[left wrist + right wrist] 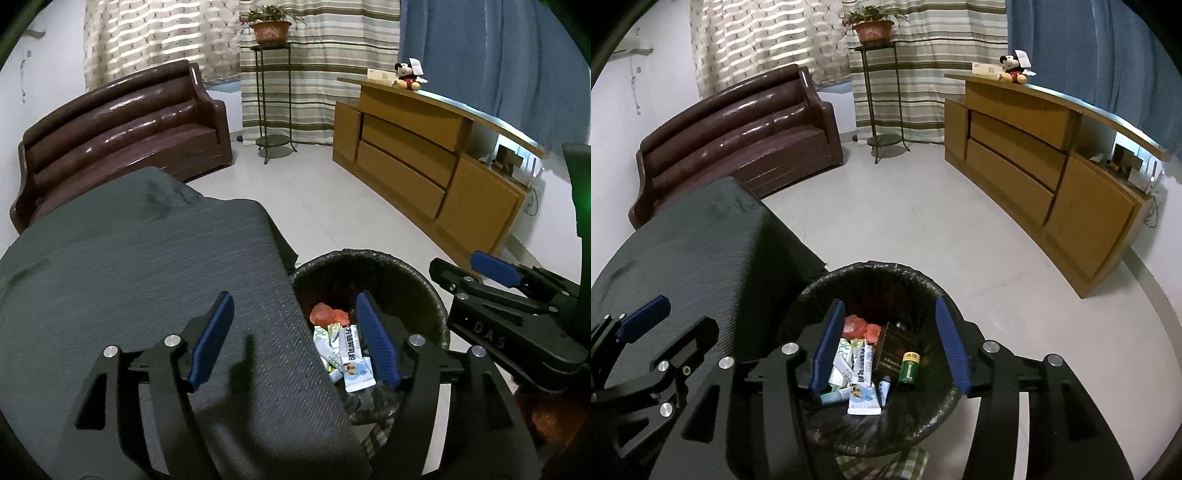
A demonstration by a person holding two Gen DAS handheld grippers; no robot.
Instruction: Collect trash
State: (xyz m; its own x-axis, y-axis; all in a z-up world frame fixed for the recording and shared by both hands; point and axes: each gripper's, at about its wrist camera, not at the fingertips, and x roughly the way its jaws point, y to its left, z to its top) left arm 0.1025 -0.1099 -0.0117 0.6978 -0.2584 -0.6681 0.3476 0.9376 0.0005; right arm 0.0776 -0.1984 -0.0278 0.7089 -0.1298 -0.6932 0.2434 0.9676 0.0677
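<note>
Both the left gripper and right gripper hang parted and empty over the bin, where wrappers lie, so collecting seems nearly finished, though the cloth-covered table is only partly seen.

I see the black-lined bin standing upright on the floor. Inside lie white wrappers, red scraps, a green battery and a dark box.
</note>
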